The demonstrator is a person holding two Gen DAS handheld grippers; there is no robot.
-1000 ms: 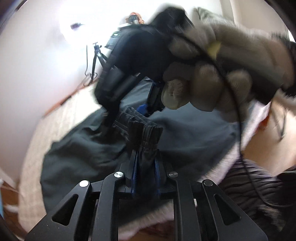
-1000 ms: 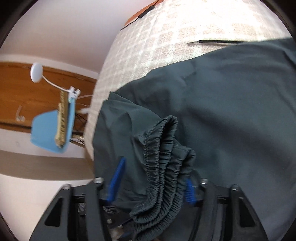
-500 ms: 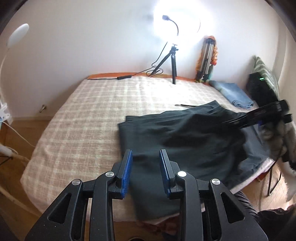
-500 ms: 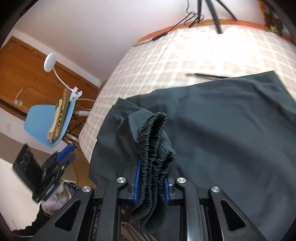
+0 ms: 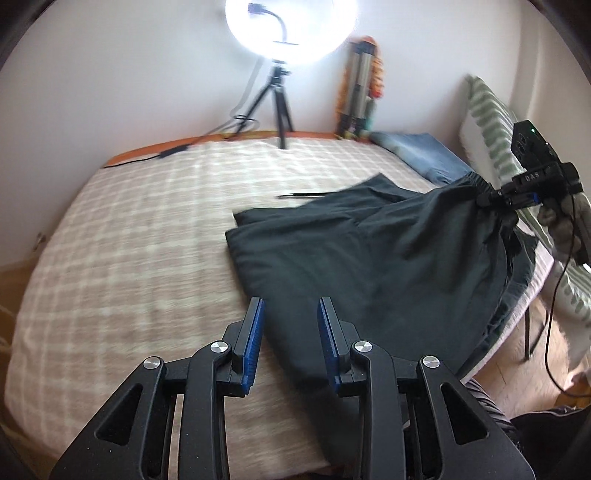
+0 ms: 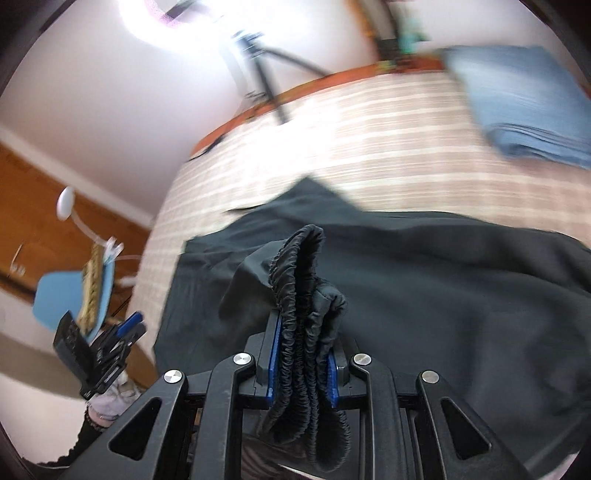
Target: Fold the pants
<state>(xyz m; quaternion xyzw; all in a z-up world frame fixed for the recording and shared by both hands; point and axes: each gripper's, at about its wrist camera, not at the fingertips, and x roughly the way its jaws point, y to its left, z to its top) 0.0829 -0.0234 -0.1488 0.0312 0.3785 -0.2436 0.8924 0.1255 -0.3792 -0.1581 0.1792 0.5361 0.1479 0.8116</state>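
Left tool now empty; waistband in right tool

I see white walls, a glaring ring light on a black tripod behind the checked bed, wood floor at right, a blue chair beside.

1. Hidden over the bed's near edge: the lower part of the pants.
2. Blurred beyond reading in the right wrist view: tripod and folded blue cloth.
3. Washed out by glare: the ring light.
4. Buried between closed pads of the right gripper: part of the bunched waistband.
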